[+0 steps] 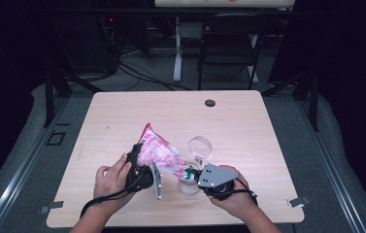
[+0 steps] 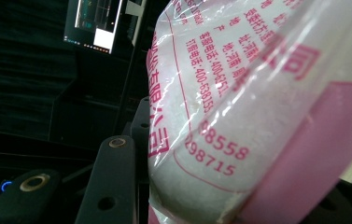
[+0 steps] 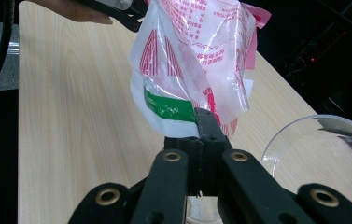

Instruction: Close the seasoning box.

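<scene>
A pink-and-white plastic bag (image 1: 163, 155) of white powder hangs tilted above the table, held at both ends. My left gripper (image 1: 138, 149) is shut on its upper end; in the left gripper view the bag (image 2: 239, 107) bulges between the jaws beside one finger (image 2: 110, 182). My right gripper (image 1: 190, 171) is shut on the bag's lower corner, pinching the green strip (image 3: 169, 108) at its fingertips (image 3: 200, 133). A clear cup (image 1: 188, 185) stands on the table just under that corner.
A second clear round container (image 1: 200, 146) sits just behind the bag and rises at the right of the right gripper view (image 3: 323, 154). The wooden table (image 1: 122, 121) has a black grommet (image 1: 210, 103) near its far edge. A black chair (image 1: 229, 46) stands beyond.
</scene>
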`<state>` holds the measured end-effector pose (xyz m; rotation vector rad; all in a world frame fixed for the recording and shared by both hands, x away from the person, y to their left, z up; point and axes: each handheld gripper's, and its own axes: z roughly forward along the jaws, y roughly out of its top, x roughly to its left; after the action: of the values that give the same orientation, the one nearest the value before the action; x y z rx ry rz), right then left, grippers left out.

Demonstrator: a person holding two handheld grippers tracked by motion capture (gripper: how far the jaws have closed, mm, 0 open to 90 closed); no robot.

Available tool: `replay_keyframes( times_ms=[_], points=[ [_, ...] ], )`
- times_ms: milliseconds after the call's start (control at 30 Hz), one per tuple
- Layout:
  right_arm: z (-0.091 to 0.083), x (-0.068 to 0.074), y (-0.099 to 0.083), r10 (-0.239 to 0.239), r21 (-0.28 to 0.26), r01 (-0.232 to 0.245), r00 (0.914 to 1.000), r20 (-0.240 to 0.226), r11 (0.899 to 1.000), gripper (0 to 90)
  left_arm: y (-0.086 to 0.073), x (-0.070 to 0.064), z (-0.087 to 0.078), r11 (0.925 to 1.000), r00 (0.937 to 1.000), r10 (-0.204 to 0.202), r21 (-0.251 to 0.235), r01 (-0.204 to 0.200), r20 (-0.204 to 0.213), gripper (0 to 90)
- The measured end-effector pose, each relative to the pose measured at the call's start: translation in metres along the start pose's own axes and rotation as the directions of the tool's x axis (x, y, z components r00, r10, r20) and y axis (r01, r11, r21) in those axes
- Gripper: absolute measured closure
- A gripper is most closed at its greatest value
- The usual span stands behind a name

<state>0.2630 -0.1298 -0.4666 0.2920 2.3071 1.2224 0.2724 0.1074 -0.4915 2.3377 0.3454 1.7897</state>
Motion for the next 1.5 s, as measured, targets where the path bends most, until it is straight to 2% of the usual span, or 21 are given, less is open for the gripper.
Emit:
replay_keyframes(
  times_ms=[967, 1500],
  points=[
    [-0.0019, -0.0041, -0.0018, 0.023, -0.004, -0.023, 0.9997, 0.003, 1.0, 90.0, 0.0049, 0.0043, -0.0024, 0.9995, 0.9993, 0.033, -0.002, -0.033, -0.016, 62.0],
    [-0.0049, -0.0053, -0.0037, 0.028, -0.002, -0.028, 0.9996, 0.007, 1.0, 90.0, 0.0078, 0.0028, -0.0034, 0.9993, 0.9993, 0.033, -0.019, -0.033, -0.016, 62.2]
  ],
)
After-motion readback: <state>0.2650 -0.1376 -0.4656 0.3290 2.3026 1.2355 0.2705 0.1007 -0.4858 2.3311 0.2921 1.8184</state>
